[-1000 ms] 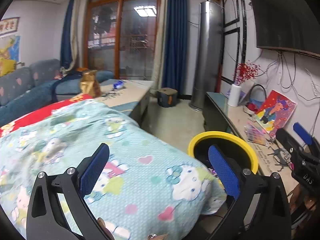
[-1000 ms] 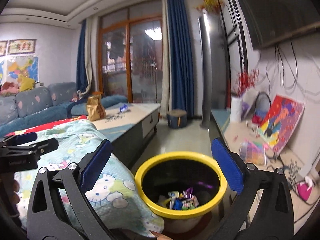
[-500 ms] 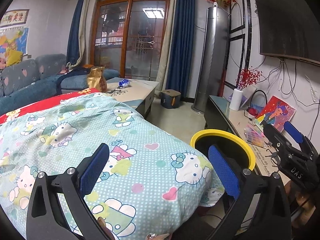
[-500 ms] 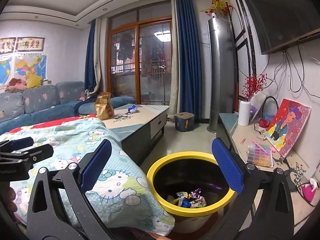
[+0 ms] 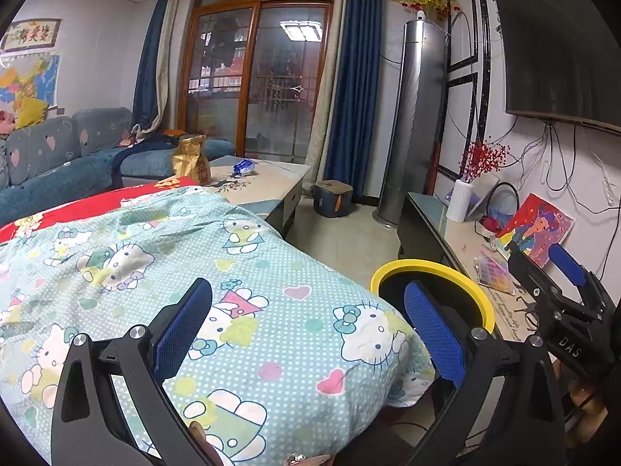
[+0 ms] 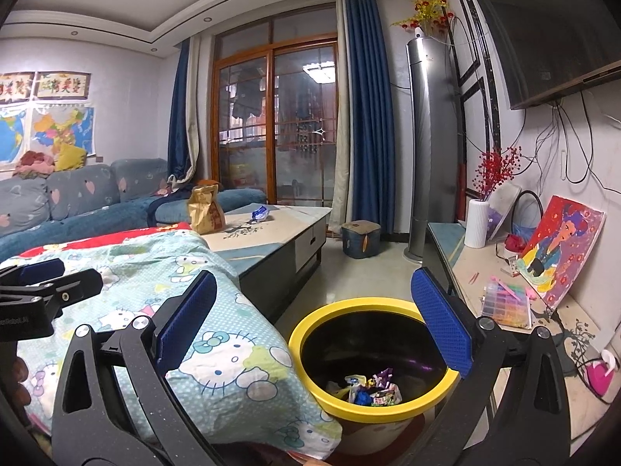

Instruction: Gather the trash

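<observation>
A: Trash [image 6: 370, 388] already lies at the bottom of the yellow bin [image 6: 310, 334], just beside the blanket [image 6: 217, 357]. Both grippers, left [image 5: 308, 326] and right [image 6: 314, 314], are spread wide and hold nothing

B: What's left?

A: A blue wrapper [image 6: 261, 213] on the coffee table [image 6: 271, 233], well apart from the bin. The brown bag [image 6: 205, 209] may be trash too; hard to tell from here

B: Advice?

A: Come in low, fingers either side of the wrapper, and pinch its crumpled middle so it can't slide
</observation>
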The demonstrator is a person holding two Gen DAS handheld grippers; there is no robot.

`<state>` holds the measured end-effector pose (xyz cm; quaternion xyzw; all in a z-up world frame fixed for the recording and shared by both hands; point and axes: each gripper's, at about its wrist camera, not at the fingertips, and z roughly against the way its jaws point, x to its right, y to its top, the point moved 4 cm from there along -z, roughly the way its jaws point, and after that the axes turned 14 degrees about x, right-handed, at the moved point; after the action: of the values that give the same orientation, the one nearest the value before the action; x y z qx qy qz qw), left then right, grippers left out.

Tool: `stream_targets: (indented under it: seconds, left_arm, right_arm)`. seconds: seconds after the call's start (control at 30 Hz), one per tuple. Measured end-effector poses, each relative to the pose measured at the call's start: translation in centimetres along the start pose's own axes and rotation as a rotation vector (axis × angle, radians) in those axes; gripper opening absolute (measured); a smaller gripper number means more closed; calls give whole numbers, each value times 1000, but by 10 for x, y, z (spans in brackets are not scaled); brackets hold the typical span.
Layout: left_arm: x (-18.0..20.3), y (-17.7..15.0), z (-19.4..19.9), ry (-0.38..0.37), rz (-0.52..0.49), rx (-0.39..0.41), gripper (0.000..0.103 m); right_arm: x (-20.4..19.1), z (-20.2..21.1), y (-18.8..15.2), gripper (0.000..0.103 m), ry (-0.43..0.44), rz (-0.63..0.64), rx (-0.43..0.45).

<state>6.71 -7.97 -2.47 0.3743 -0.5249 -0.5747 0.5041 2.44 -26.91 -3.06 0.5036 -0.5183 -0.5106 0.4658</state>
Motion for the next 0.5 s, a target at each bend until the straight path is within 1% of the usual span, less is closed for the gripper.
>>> stream_targets:
  seconds: [0.5]
  left_arm:
    - [0, 0, 0, 0, -3, 3, 97]
  right_arm:
    - [0, 0, 1, 93, -1, -3, 0]
